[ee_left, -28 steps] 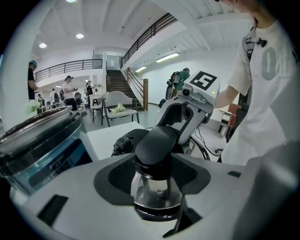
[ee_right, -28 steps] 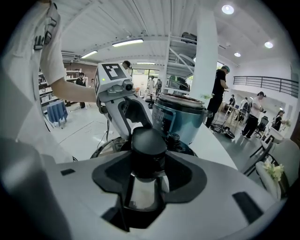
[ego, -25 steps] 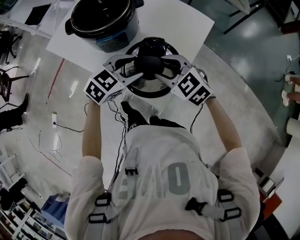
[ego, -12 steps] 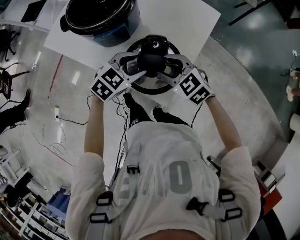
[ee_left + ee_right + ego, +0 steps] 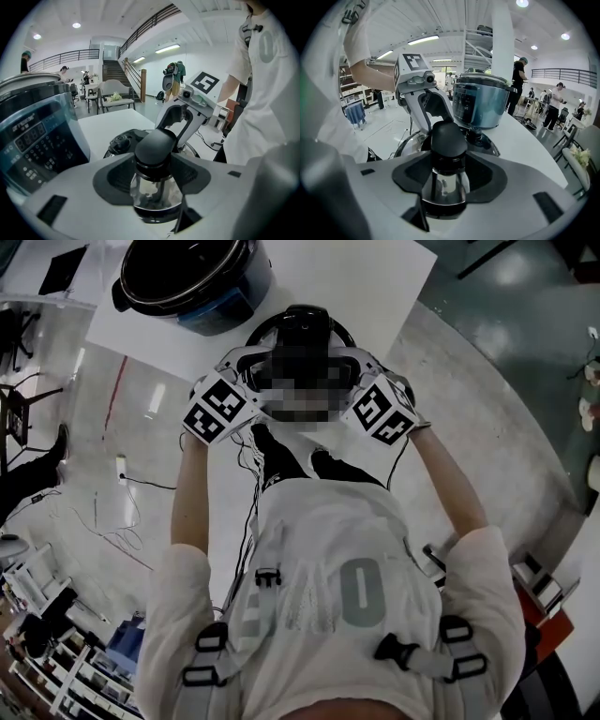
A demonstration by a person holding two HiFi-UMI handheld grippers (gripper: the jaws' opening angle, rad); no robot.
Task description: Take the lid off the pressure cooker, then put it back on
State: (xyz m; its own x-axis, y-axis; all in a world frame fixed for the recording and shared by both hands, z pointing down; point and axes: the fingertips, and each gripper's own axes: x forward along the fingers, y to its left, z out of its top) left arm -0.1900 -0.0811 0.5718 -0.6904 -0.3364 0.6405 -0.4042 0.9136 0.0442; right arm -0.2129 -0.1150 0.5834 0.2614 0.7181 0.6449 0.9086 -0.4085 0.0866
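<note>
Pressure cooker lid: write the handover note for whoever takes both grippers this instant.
Left gripper: shut on the knob of the lid.
Right gripper: shut on the same knob, from the opposite side.
Lid: off the cooker, low at the near edge of the table; whether it rests there cannot be told.
Cooker: open, standing on the table beyond the lid.
Done: lid removed.
Left: lift the lid back onto the cooker and seat it.
</note>
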